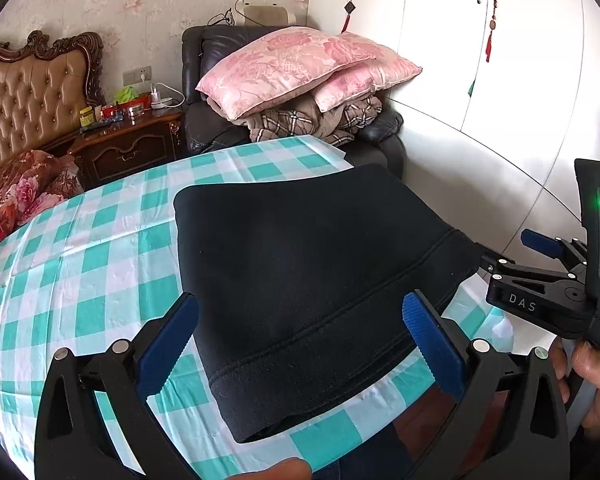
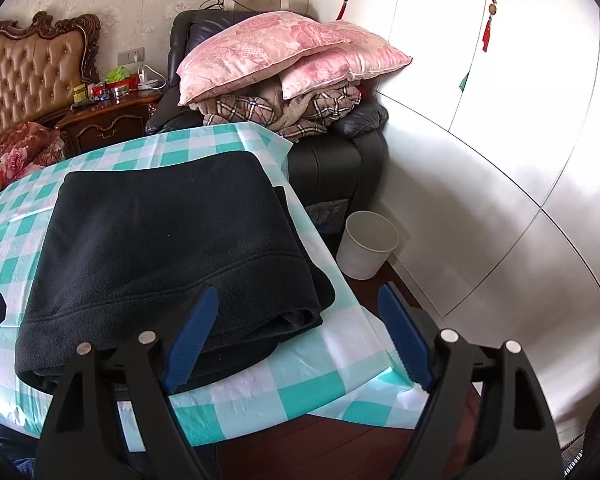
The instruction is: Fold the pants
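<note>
We look down on a table covered with a teal-and-white checked plastic cloth (image 1: pixel 100 248), its far corner reaching toward a black leather armchair (image 1: pixel 204 80). That armchair carries 2 pink floral pillows (image 1: pixel 284 68) stacked on a brown plaid blanket (image 1: pixel 300 120). To the left stand a carved dark wooden nightstand (image 1: pixel 128 152) crowded with small items and a bed with a tufted tan headboard (image 1: pixel 24 96) and a red floral quilt (image 1: pixel 16 196). Floral wallpaper covers the back wall, and white wardrobe doors (image 2: pixel 500 100) with red hanging ornaments fill the right side. A white plastic bin (image 2: pixel 366 244) sits on the dark wood floor between the table and the wardrobe.

The black fleece pants (image 2: pixel 160 248) lie folded into a thick rectangular bundle on the cloth, near the table's right edge. In both views the bundle's long axis runs from the near edge of the table away toward the armchair; a stitched band crosses its near end, and the layered folded edges show at the near right corner.

Our left gripper (image 1: pixel 300 344) is released, blue pads spread wide to either side of the bundle's near end without pressing it. Our right gripper (image 2: pixel 300 340) is released too, left pad over the bundle's near right corner, right pad beyond the table edge. A hand (image 1: pixel 592 384) holds the right tool.
</note>
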A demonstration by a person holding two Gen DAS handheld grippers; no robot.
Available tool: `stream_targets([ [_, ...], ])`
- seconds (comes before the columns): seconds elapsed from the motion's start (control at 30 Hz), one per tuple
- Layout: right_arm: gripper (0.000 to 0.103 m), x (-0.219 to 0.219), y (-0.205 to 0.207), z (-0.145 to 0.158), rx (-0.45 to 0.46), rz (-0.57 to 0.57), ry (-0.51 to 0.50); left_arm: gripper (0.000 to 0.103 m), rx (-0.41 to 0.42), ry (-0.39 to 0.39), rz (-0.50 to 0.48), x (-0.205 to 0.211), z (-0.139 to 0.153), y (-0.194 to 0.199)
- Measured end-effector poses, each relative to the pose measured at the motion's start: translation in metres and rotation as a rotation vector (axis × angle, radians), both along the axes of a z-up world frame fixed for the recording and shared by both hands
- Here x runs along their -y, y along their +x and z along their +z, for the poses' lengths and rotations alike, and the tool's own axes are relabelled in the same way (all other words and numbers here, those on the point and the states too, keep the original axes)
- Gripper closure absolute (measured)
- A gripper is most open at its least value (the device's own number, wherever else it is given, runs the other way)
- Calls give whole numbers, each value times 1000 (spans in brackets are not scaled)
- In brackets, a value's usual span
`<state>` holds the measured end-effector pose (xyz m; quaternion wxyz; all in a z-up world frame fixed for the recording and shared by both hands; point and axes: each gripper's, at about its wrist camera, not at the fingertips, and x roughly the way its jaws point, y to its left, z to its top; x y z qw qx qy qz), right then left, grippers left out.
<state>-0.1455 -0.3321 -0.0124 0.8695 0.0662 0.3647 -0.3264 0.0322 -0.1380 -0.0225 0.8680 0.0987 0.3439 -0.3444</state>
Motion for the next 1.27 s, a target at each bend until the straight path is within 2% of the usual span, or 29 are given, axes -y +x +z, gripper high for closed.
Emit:
stream_targets([
  [0.77, 21, 5, 0, -4, -2, -2, 7, 4, -52, -2, -21, 3, -8, 5],
  [0.97, 21, 6, 1, -9, -5, -4, 7, 4, -17, -47, -41, 4, -2, -5],
  [1.07, 21, 9, 1, -10, 7, -13, 15, 4, -53, -79, -78, 5, 0, -1],
  [1.13, 19, 12, 0, -9, 43, -22, 30, 4, -36, -95, -71, -4, 7, 3],
  [1.17, 13, 16, -1, -10, 69, -31, 41, 4, -9, -99, -56, -14, 13, 5],
  [1.23, 10, 25, -4, -13, 119, -63, 70, 4, 71, -108, 36, -61, 27, 14],
  [1.27, 10, 25, -4, -13, 119, -63, 70, 4, 109, -111, 116, -95, 32, 20],
])
